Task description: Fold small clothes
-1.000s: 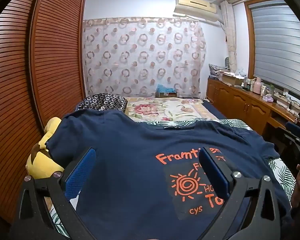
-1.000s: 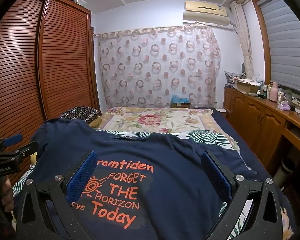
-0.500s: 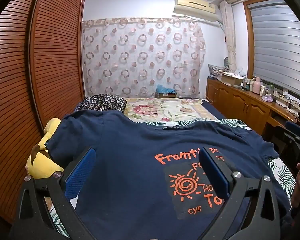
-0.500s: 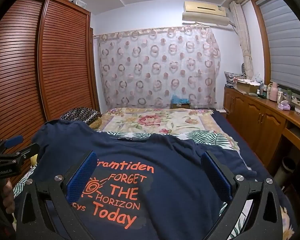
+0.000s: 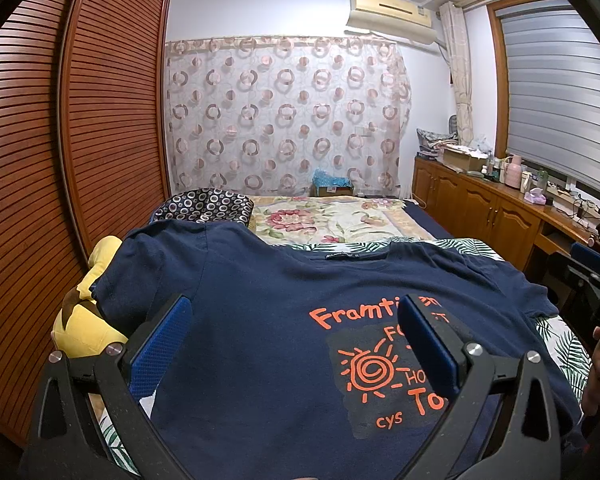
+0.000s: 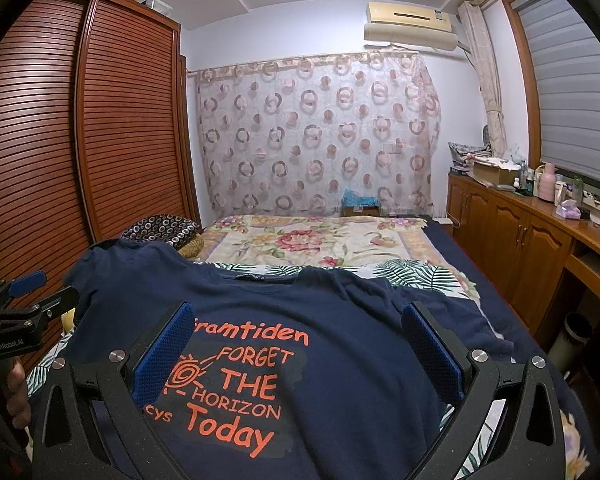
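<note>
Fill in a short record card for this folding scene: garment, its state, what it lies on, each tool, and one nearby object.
garment: navy T-shirt with orange print
state: spread flat, print up, not yet folded
surface: bed, on a leaf-print sheet
left tool: open, above the shirt, holding nothing
right tool: open, above the shirt, holding nothing
nearby: yellow plush toy beside the shirt's sleeve

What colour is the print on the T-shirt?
Orange, on the navy T-shirt; the right wrist view shows it best.
</note>
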`<state>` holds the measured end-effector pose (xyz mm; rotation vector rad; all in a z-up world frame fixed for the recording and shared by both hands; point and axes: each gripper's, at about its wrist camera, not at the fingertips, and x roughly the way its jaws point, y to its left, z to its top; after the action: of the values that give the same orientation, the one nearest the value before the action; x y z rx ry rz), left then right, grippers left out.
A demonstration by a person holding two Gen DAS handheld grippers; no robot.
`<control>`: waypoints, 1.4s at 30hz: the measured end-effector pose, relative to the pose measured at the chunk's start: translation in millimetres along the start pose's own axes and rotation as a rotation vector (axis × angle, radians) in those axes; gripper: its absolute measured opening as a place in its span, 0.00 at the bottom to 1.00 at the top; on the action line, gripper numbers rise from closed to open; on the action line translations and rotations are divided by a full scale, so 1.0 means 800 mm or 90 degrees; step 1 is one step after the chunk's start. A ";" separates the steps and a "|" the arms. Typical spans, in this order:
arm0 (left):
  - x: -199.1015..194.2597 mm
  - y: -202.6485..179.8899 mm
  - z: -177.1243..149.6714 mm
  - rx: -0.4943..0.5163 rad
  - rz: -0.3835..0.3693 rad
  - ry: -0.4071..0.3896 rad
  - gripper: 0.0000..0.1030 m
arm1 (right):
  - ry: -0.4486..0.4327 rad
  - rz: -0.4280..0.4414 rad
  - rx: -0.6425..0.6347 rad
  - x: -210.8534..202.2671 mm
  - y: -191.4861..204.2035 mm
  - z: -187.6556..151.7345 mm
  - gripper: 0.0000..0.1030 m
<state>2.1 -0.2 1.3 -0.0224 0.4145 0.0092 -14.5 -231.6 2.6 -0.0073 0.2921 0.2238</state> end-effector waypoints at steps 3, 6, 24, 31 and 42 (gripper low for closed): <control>0.000 0.000 0.000 0.000 -0.001 0.000 1.00 | 0.000 0.000 0.001 0.000 0.000 0.000 1.00; 0.000 0.000 0.000 0.000 -0.001 0.000 1.00 | 0.001 -0.001 0.001 0.000 0.000 0.001 1.00; -0.001 0.000 0.000 0.000 -0.002 -0.002 1.00 | 0.002 -0.001 0.002 0.000 -0.001 0.001 1.00; -0.006 -0.004 0.004 0.000 -0.003 -0.003 1.00 | 0.002 -0.001 0.003 0.000 -0.001 0.001 1.00; -0.005 -0.006 0.005 0.000 -0.003 -0.004 1.00 | 0.000 -0.001 0.003 -0.001 -0.001 0.002 1.00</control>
<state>0.0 -4.9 6.3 -0.0238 0.4086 0.0040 -14.2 -232.4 4.4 -0.0031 0.2930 0.2211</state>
